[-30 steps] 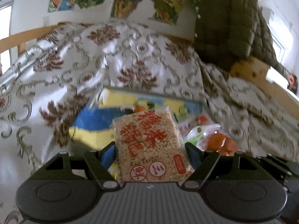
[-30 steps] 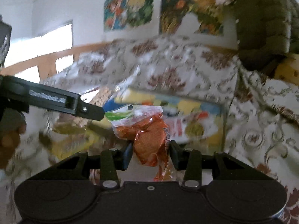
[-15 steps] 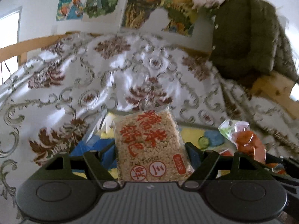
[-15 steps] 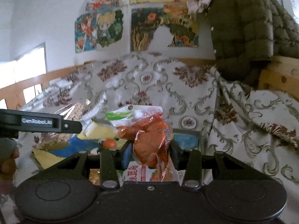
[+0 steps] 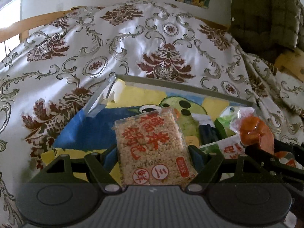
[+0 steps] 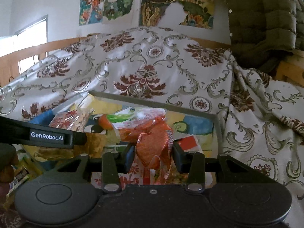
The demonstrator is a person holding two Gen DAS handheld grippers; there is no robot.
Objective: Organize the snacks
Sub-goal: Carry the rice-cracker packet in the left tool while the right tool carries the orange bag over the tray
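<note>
Over the tray (image 5: 182, 87), both snack packs now hang above its painted floor; a second ago the tray sat farther off and lower in both views, so both hands have closed in and dipped toward it. Judgement: carry phase nearly over, drop-off into tray comes next, neither pack released yet.

Rice pack (image 5: 152, 148), clear wrap with red print, sits upright at 6 o'clock of the left view, clamped by the left gripper (image 5: 152, 152). Jaws stand wide, pads pressing both long edges of the pack; width unchanged from the earlier frames.

Orange pack (image 6: 153, 144), crinkly, green-white header at its 11 o'clock, is pinched in the right gripper (image 6: 153, 152). Jaws about half closed, pads squeezing the pack's middle; no change in grip either. Same pack shows at 3 o'clock in the left view, right next to the rice pack's side.

Tray already holds other packs: a red-white one under the orange pack, more at 8 o'clock of the right view, partly hidden by the left gripper's finger.

Floral cloth (image 6: 144, 70) surrounds the tray at 12 o'clock. Green jacket (image 6: 262, 22) hangs at 2 o'clock, posters (image 6: 106, 1) on the wall at 12.
</note>
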